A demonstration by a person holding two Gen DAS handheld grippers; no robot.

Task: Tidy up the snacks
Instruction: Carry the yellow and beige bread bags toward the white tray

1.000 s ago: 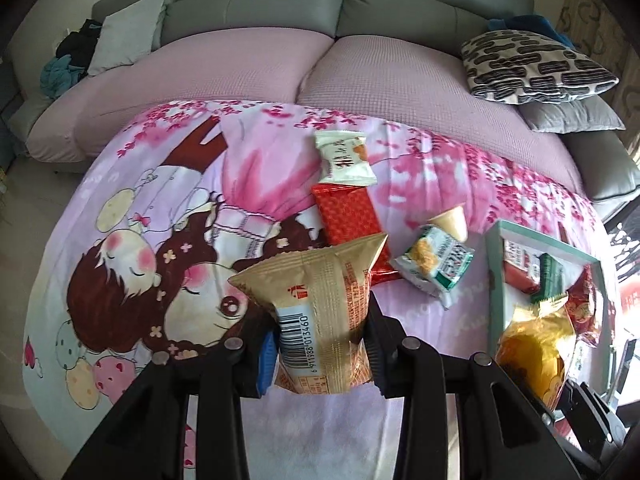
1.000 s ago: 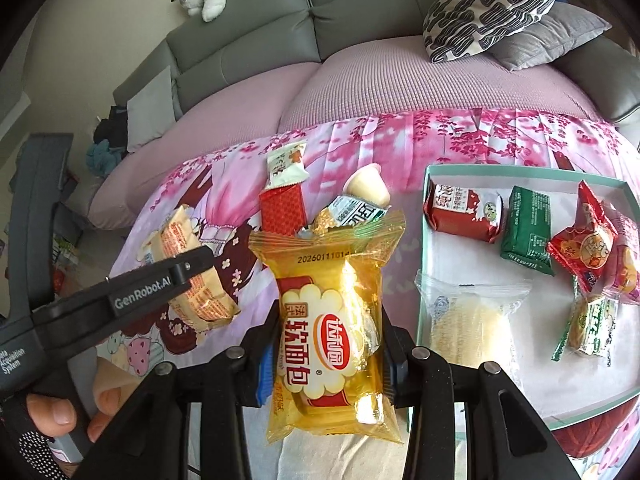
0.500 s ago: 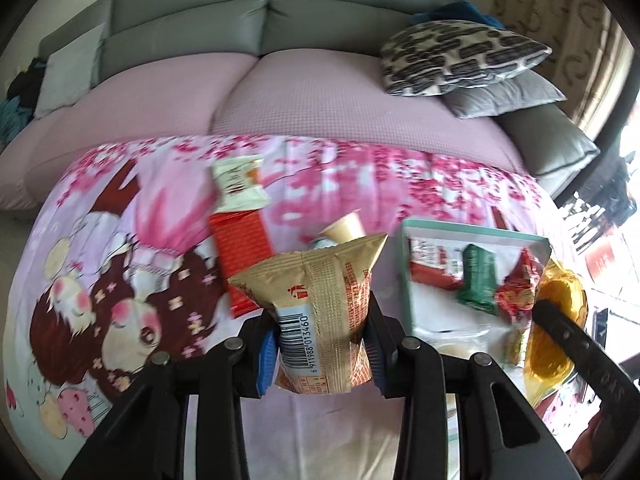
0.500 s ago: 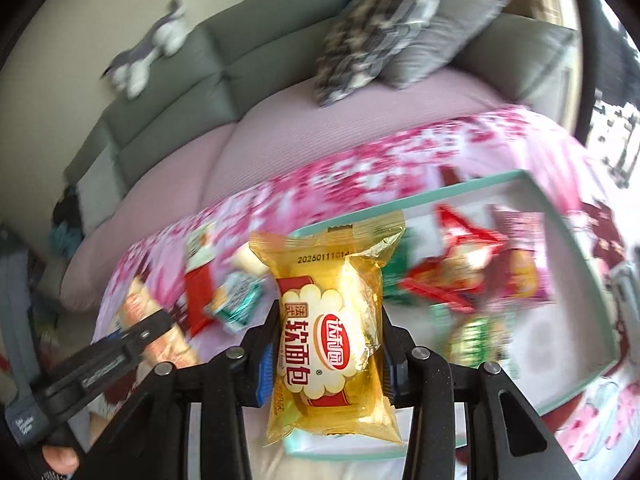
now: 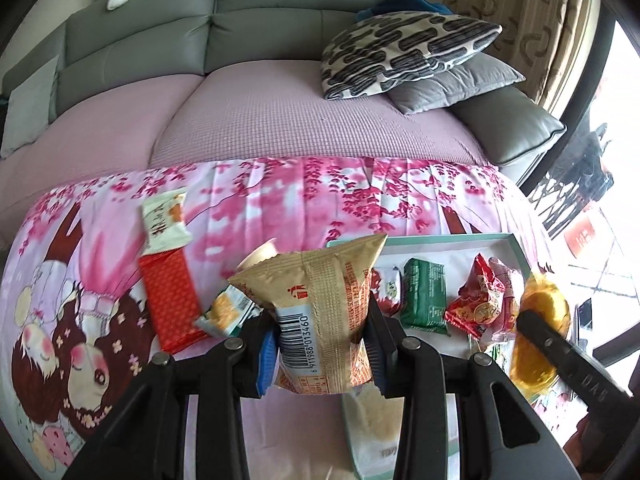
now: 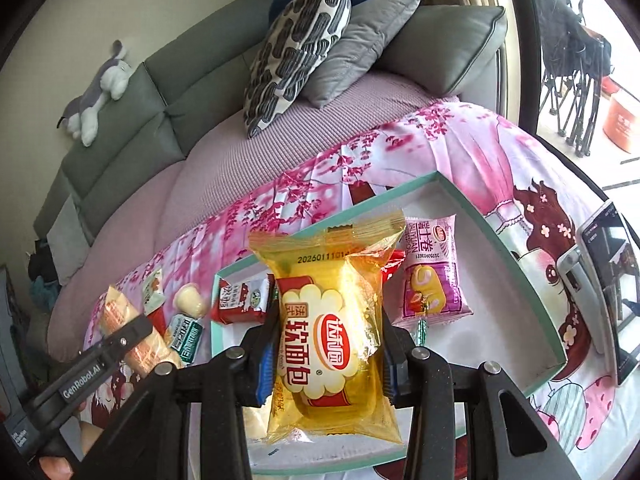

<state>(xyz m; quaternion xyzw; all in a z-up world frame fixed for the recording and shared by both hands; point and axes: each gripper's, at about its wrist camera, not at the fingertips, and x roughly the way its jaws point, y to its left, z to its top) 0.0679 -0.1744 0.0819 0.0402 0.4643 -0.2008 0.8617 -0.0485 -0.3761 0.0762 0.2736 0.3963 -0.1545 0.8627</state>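
My left gripper point(image 5: 322, 346) clamps a tan foil snack packet point(image 5: 320, 316), long axis upright, crimped end up. My right gripper point(image 6: 326, 354) clamps a yellow transparent bread packet point(image 6: 332, 328), likewise upright, above the teal-rimmed white tray point(image 6: 516, 260) on the pink cartoon-print cloth point(image 5: 280, 196).

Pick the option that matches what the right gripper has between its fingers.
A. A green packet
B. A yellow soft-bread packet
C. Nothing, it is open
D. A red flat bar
B: in the right wrist view the right gripper is shut on the yellow soft-bread packet, pinched at both sides by its blue pads and held up over the teal-rimmed tray.
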